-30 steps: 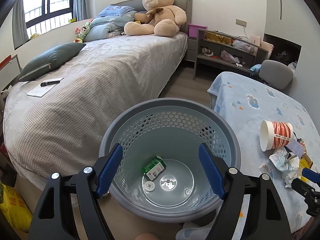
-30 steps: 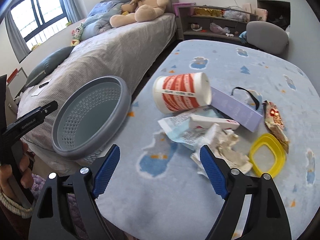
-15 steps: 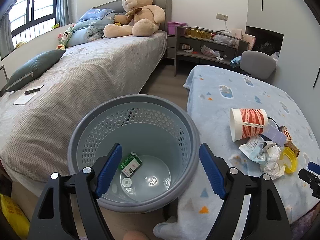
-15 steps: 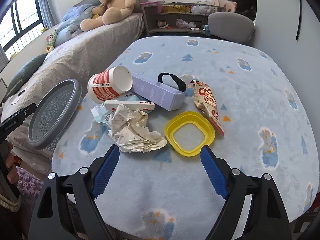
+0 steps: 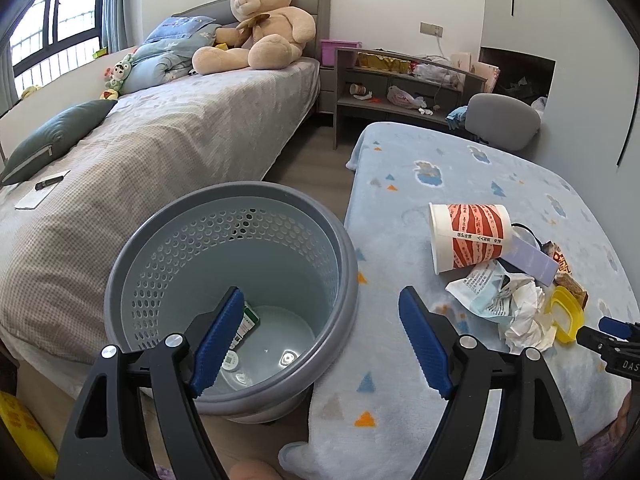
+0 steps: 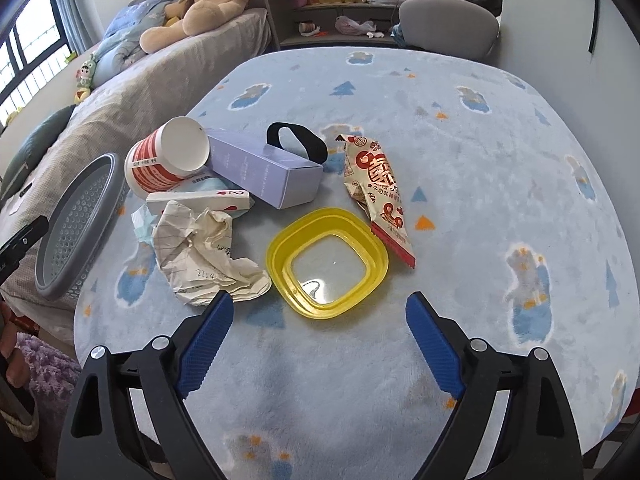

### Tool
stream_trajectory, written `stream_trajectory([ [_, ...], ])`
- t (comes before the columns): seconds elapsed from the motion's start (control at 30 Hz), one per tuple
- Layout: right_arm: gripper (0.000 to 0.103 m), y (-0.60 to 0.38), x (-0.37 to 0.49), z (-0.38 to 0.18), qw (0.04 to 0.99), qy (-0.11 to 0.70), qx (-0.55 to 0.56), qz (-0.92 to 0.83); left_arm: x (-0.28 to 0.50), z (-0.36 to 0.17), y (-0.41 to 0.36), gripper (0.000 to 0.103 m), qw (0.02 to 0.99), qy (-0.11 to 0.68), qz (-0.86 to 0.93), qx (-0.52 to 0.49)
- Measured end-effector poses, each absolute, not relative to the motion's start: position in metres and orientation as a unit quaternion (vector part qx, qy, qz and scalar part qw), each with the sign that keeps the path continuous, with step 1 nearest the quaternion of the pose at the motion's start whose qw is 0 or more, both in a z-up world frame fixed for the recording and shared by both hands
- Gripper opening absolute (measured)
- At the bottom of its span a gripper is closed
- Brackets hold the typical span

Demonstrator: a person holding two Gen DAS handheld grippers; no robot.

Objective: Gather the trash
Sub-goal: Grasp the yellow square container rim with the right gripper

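My right gripper (image 6: 318,336) hangs over the near edge of the blue blanket (image 6: 460,152), tilted down, its jaws spread wide and just opened further, with nothing between them. Straight ahead of it and closest lies the yellow lid (image 6: 327,257), flat on the blanket, centred on the gap between my blue pads (image 6: 206,338). Just to the lid's left sits the crumpled paper (image 6: 200,252), its near corner almost at my left pad. To the lid's right the snack wrapper (image 6: 376,192) runs lengthwise away from me, one end touching the lid's rim. Farther out lie the purple box (image 6: 266,176) and the paper cup (image 6: 168,160) on its side, mouth toward me.

My left gripper (image 5: 320,340) is also wide open and empty, held above the near side of the grey basket (image 5: 132,264), which stands off the blanket's left edge with a small green carton (image 5: 249,320) already at the bottom. The pile is well to that hand's right, so I judge the right hand the nearer one, with the lid or the paper the likeliest next pick, then a carry leftward to the basket
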State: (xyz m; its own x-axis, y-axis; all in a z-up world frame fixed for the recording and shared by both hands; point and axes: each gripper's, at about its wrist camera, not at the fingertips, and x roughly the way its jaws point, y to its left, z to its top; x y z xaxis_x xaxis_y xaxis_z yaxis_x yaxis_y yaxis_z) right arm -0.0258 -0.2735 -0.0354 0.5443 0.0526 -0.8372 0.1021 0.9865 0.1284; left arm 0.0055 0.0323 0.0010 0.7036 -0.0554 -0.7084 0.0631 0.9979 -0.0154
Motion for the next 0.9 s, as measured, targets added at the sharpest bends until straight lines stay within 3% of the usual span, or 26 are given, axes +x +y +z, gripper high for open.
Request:
stream_trajectory([
  [0.9, 0.093, -0.272, 0.014, -0.063, 0.864, 0.496, 0.074, -0.051, 0.009, -0.01, 0.025, 0.076, 0.918, 0.395, -0.04, 0.013],
])
